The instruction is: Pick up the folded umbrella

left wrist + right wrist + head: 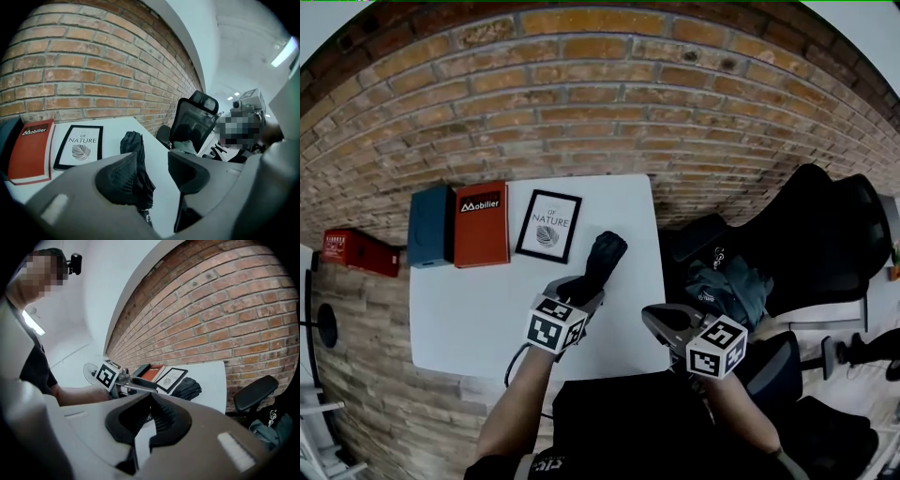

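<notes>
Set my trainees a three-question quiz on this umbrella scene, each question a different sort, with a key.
1. True or false: the folded umbrella lies on the white table, right of the framed print.
2. Which tongs stand open at the umbrella? A: left tongs. B: right tongs.
3. What word shows on the red book?
Key: 1 true; 2 A; 3 Mobilier.
</notes>
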Tool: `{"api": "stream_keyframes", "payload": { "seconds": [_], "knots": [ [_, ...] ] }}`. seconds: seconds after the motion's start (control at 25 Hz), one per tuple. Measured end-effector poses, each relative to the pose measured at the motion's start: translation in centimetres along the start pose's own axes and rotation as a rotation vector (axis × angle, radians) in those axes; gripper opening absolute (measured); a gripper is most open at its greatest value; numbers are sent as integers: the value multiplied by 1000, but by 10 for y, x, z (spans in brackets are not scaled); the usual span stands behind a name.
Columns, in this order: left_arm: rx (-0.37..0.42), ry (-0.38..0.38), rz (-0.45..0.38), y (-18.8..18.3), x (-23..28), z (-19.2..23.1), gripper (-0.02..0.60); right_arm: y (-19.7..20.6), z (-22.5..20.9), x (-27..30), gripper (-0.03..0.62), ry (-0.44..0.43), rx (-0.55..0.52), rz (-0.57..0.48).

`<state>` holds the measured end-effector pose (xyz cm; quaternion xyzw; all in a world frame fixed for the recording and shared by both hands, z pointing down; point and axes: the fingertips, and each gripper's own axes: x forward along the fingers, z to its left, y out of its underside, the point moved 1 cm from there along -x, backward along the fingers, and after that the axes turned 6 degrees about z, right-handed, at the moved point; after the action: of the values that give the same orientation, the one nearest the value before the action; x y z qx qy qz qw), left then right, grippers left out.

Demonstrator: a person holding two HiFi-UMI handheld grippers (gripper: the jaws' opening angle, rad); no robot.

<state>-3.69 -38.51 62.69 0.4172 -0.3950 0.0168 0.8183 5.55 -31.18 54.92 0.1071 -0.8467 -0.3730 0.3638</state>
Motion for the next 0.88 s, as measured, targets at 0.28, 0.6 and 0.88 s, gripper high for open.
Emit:
{"api": "stream_keyframes", "payload": {
  "seconds": [0.28,0.6,0.88],
  "knots": [
    [-4,-44,186,22,55,21,292,5,-21,-23,2,43,38,-15],
    [-8,-119,327,24,99,36,376,11,-52,-53,2,98,112,-64],
    [42,-194,488,45,124,55,411,17,-72,-65,2,99,149,-78]
  ]
}}
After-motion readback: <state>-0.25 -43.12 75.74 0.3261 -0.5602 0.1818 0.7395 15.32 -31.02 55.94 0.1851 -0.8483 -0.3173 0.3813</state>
